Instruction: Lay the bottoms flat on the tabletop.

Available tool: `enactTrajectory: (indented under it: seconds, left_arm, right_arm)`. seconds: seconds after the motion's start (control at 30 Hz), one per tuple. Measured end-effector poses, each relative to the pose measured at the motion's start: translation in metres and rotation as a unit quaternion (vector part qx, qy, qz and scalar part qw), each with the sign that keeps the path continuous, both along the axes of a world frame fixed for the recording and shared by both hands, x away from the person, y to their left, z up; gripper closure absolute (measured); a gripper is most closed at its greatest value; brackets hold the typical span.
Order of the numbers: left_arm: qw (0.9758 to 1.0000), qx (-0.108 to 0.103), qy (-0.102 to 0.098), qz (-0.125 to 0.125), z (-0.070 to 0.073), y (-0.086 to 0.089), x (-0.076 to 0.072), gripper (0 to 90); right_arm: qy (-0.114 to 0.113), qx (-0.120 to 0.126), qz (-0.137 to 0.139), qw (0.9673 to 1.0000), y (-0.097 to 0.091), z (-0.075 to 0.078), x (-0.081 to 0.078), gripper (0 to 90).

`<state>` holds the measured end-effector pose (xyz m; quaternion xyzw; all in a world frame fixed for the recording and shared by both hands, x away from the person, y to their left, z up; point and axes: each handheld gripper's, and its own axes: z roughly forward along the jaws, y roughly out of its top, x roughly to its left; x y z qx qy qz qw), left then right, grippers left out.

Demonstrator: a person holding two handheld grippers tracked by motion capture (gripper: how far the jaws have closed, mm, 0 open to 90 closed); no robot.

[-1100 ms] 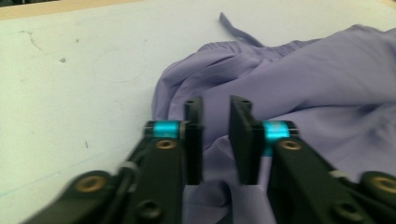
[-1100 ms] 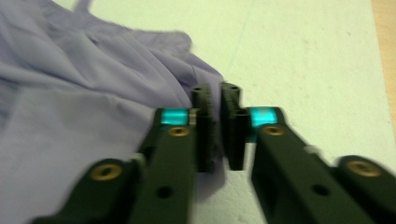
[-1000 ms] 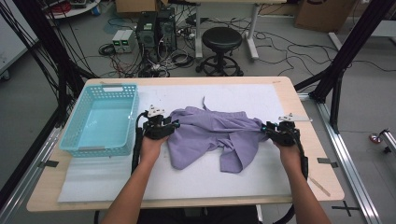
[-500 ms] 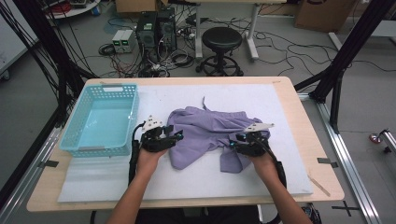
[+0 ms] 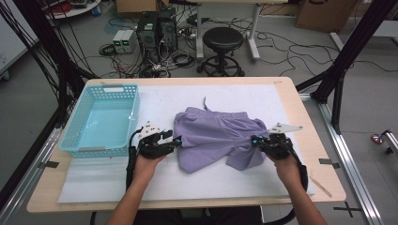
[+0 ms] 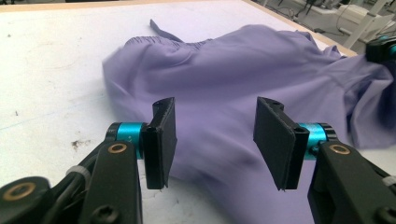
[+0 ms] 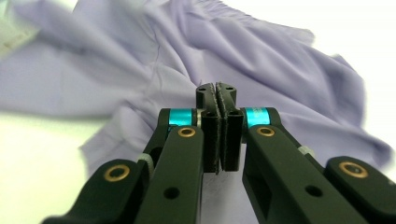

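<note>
Lying between parted left gripper [image 6: 215,140] fingers: purple shorts [image 6: 243,84].

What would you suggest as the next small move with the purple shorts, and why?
Probably ease the left gripper forward and close it on the near left edge of the purple shorts. Its jaws stand open with the cloth just ahead of them, not pinched. The right gripper is shut on the cloth at the shorts' right side, so only the left grip is missing.
</note>
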<state>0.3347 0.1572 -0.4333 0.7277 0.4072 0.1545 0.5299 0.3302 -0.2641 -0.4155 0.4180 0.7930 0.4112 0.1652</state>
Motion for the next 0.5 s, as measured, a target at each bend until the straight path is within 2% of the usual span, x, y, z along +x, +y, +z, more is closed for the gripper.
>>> enactTrajectory:
  seconds: [0.03,0.07,0.1,0.17,0.27,0.3,0.43,0.47,0.5]
  left_arm:
    - [1.0,0.003,0.0,-0.004,-0.002,-0.002,-0.001,49.2]
    - [1.0,0.003,0.0,-0.004,-0.002,-0.002,-0.001,49.1]
    - [0.9999,0.008,0.003,-0.007,-0.004,-0.004,-0.002,49.2]
    - [0.9998,0.012,0.009,-0.013,-0.007,-0.006,-0.002,49.1]
    - [0.9995,0.015,0.016,-0.023,-0.01,-0.012,-0.003,48.2]
    - [0.9995,0.015,0.016,-0.023,-0.01,-0.012,-0.003,48.1]
    - [0.9987,0.03,0.016,-0.037,-0.01,-0.018,-0.006,47.2]
    - [0.9985,0.032,0.017,-0.04,-0.011,-0.02,-0.006,47.2]
    - [0.9984,0.033,0.018,-0.044,-0.011,-0.021,-0.007,46.5]
  right_arm:
    - [0.002,-0.002,-0.009,1.0,-0.012,-0.001,-0.006,88.9]
    - [0.002,-0.002,-0.009,1.0,-0.012,-0.001,-0.006,88.9]
    - [0.005,-0.007,-0.021,0.9997,-0.022,-0.004,-0.011,88.9]
    - [0.008,0.0,-0.036,0.9993,-0.03,-0.006,-0.013,88.2]
    - [0.003,-0.005,-0.067,0.9977,-0.041,-0.004,-0.017,85.7]
    - [0.003,-0.005,-0.067,0.9977,-0.041,-0.004,-0.017,85.7]
    - [0.01,-0.047,-0.115,0.9923,-0.065,-0.002,-0.025,88.5]
    - [0.01,-0.047,-0.115,0.9923,-0.065,-0.002,-0.025,88.5]
    - [0.011,-0.043,-0.135,0.9898,-0.076,0.0,-0.03,87.8]
